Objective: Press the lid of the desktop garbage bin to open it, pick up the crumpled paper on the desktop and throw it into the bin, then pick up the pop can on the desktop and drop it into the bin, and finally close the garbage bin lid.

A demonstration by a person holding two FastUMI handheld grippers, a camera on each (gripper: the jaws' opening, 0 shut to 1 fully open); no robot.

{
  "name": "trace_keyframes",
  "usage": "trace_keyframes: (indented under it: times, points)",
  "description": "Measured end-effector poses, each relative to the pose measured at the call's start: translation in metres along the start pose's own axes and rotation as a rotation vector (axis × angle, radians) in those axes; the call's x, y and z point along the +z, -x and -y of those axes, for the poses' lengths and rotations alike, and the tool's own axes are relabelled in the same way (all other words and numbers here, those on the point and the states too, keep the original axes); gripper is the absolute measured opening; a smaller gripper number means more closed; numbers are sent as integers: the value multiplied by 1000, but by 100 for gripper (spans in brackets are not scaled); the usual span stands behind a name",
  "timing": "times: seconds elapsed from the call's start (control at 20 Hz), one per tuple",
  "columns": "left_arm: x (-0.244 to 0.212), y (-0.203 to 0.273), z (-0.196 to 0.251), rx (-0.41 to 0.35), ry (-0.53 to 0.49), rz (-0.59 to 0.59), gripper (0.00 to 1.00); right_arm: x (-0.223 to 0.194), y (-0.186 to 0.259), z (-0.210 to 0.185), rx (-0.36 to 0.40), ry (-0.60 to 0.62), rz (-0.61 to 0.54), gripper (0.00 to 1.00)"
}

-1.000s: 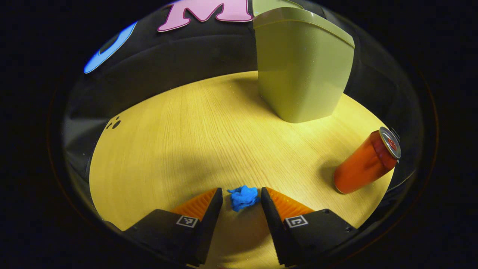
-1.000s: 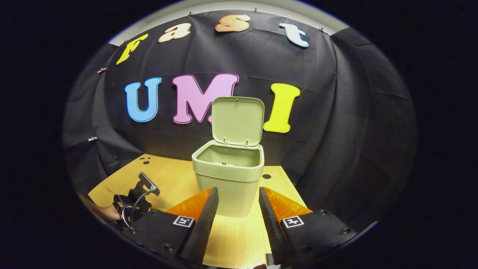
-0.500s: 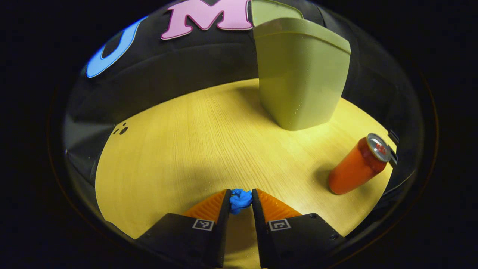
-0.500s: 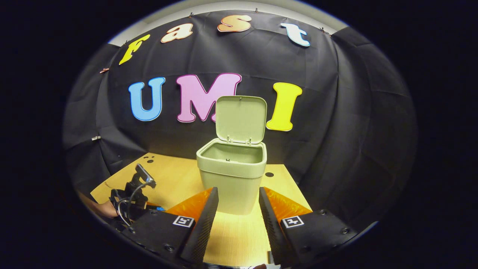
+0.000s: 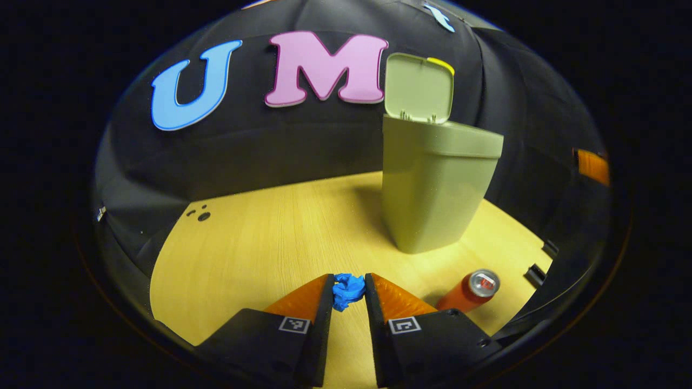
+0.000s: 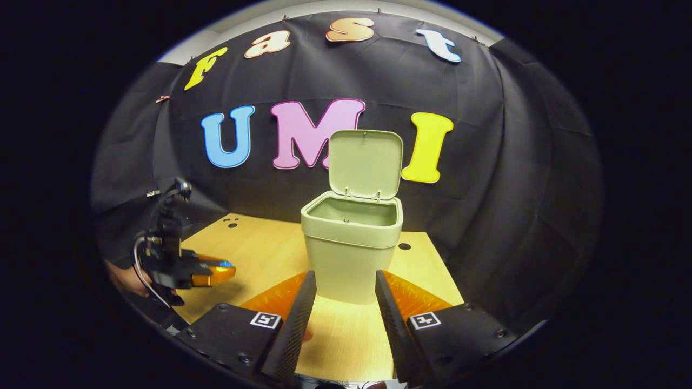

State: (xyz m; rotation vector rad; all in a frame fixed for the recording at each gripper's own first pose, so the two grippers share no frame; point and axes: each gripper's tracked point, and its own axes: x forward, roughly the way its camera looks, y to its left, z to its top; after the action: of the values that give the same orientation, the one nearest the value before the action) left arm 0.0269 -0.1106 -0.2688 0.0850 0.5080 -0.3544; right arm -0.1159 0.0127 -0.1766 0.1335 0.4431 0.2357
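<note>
Blue crumpled paper wad (image 5: pixel 348 289) pinched at your left gripper (image 5: pixel 348 287) tips only; right gripper (image 6: pixel 340 286) open. Green plastic bin (image 5: pixel 435 192) at one o'clock: a jolt could drop it short.

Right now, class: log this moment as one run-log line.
lid: open | left gripper: shut on crumpled paper | right gripper: open | pop can: on desktop
</note>
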Motion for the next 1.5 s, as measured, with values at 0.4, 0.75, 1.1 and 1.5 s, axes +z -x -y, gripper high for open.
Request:
trace_keyframes:
  times: [0.4,0.75,1.1,1.5]
  points:
    - [125,36,13,-30,62,242,38,-12,-1,-25,93,4,-28,74]
    - [202,28,40,-114,54,385,38,-13,4,-31,138,0,-32,76]
    - [241,-18,92,-208,0,396,38,-14,14,-24,144,-11,-13,76]
    - [246,-79,136,-266,-32,333,38,-29,16,-4,132,-55,-57,76]
